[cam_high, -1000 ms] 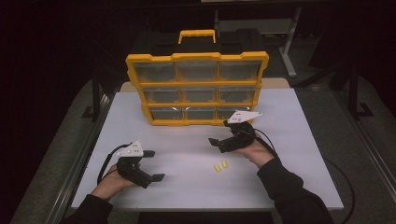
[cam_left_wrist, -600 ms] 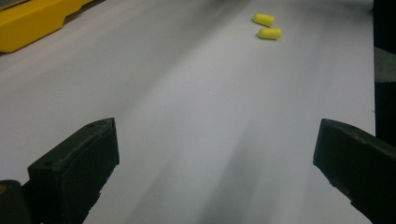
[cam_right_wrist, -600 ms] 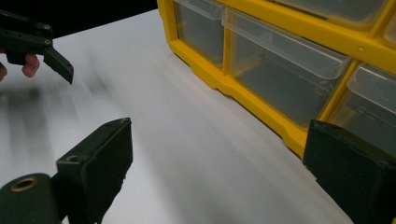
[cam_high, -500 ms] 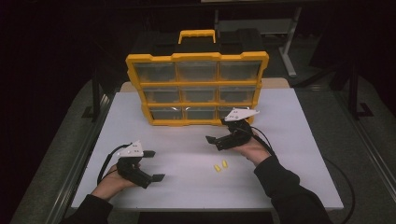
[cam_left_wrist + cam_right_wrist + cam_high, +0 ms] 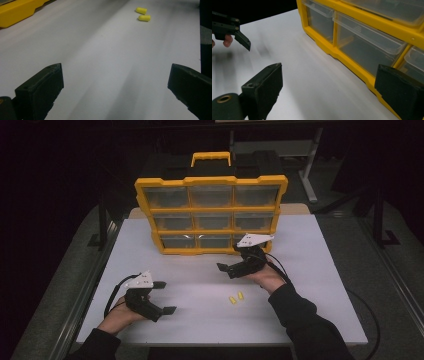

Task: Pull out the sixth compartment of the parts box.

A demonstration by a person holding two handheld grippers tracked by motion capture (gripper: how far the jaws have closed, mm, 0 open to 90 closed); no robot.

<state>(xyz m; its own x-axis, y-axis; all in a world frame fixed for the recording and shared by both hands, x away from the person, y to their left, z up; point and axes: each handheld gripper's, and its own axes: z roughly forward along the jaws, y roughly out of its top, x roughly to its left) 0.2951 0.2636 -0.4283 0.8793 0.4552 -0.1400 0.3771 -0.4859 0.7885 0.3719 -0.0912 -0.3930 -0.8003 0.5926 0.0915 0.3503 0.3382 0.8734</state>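
White tabletop [image 5: 310, 320] spans the lower frame; a yellow drawer organizer [image 5: 212, 215] stands at upper centre. Right tool [image 5: 226, 268], jaws apart, hovers right of centre near its base; left tool [image 5: 165, 297], jaws apart, lower left. Two yellow earplugs [image 5: 236, 297] lie between them, untouched.

A white table [image 5: 200, 320] stands on a grey floor [image 5: 385, 285] (dim toward the edges). At its far side sits a black case [image 5: 165, 167]; far right, a pale metal stand [image 5: 311, 182].
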